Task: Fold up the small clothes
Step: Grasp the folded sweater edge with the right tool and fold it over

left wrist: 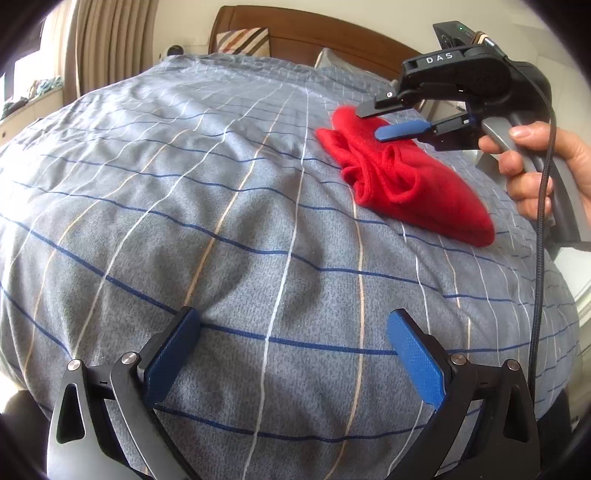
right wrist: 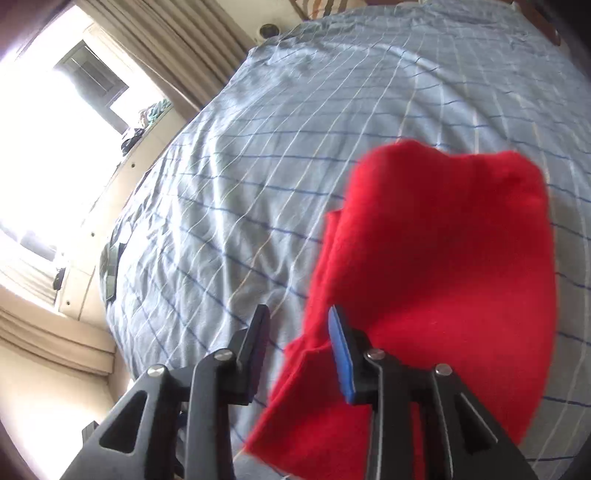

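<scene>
A small red knitted garment lies crumpled on the blue-grey checked bedspread, at the right. My right gripper hovers just over its far end, jaws open, nothing between them. In the right wrist view the red garment fills the right half, and my right gripper is open with its right blue pad at the cloth's edge. My left gripper is open and empty, low over bare bedspread, well short and left of the garment.
A wooden headboard and a striped pillow stand at the far end of the bed. A window with beige curtains and a low cabinet run along the left side. A black cable hangs from the right gripper.
</scene>
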The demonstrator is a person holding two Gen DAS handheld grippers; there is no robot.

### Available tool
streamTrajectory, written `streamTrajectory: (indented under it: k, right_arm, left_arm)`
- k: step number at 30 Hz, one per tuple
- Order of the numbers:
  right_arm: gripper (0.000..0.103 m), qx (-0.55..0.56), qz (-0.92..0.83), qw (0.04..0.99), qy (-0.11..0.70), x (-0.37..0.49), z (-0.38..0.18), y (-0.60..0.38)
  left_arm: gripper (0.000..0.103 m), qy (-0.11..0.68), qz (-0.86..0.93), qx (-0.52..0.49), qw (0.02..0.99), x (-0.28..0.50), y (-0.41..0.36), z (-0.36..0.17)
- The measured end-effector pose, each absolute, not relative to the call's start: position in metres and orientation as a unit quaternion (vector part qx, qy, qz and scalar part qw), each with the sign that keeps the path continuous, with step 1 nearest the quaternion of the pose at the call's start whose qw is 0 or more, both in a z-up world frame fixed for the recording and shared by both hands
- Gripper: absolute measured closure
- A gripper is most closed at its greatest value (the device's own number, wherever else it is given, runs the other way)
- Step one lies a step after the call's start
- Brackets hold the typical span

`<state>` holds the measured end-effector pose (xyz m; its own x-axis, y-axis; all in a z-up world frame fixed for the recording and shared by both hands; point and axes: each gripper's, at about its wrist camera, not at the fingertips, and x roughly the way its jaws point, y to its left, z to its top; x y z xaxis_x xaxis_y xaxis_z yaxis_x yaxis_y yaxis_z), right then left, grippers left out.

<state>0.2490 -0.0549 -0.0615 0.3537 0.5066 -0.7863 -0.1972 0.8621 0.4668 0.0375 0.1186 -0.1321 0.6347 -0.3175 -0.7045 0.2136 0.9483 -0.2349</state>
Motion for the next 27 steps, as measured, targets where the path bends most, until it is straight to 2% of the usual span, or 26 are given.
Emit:
streamTrajectory:
  k: [2, 4, 5, 9, 14, 17, 19, 20, 23, 27]
  right_arm:
    - [0.065, 0.174, 0.256, 0.805, 0.506, 0.241, -0.054, -0.055]
    - [0.051, 0.192, 0.271, 0.815, 0.475, 0.232, -0.033, -0.069]
    - [0.048, 0.194, 0.267, 0.825, 0.458, 0.226, -0.022, -0.078]
    - [0.046, 0.119, 0.181, 0.872, 0.440, 0.210, -0.001, -0.112]
    - [0.046, 0.009, 0.129, 0.858, 0.496, 0.194, -0.063, -0.104]
    - [0.044, -0.047, 0.122, 0.865, 0.485, 0.183, -0.098, -0.069]
    - [0.033, -0.083, 0.117, 0.878, 0.458, 0.176, -0.102, -0.045]
    - [0.032, -0.089, 0.122, 0.881, 0.449, 0.174, -0.100, -0.039]
    - [0.031, -0.054, 0.155, 0.881, 0.444, 0.170, -0.085, -0.049]
    - [0.031, 0.038, 0.141, 0.895, 0.421, 0.157, -0.058, -0.109]
  left_arm:
    - [0.001, 0.399, -0.150, -0.070, 0.902, 0.037, 0.120, -0.132]
    - [0.001, 0.399, -0.152, -0.079, 0.901, 0.036, 0.122, -0.132]
    - [0.001, 0.399, -0.153, -0.084, 0.900, 0.037, 0.123, -0.132]
    - [0.001, 0.401, -0.158, -0.100, 0.897, 0.039, 0.127, -0.131]
    - [0.001, 0.405, -0.152, -0.094, 0.897, 0.039, 0.125, -0.128]
    - [0.001, 0.409, -0.149, -0.086, 0.896, 0.042, 0.122, -0.122]
    - [0.001, 0.410, -0.149, -0.079, 0.896, 0.044, 0.123, -0.114]
    - [0.001, 0.406, -0.152, -0.076, 0.898, 0.047, 0.123, -0.107]
    - [0.001, 0.389, -0.168, -0.074, 0.903, 0.060, 0.122, -0.080]
    - [0.001, 0.387, -0.212, -0.102, 0.892, 0.104, 0.107, -0.052]
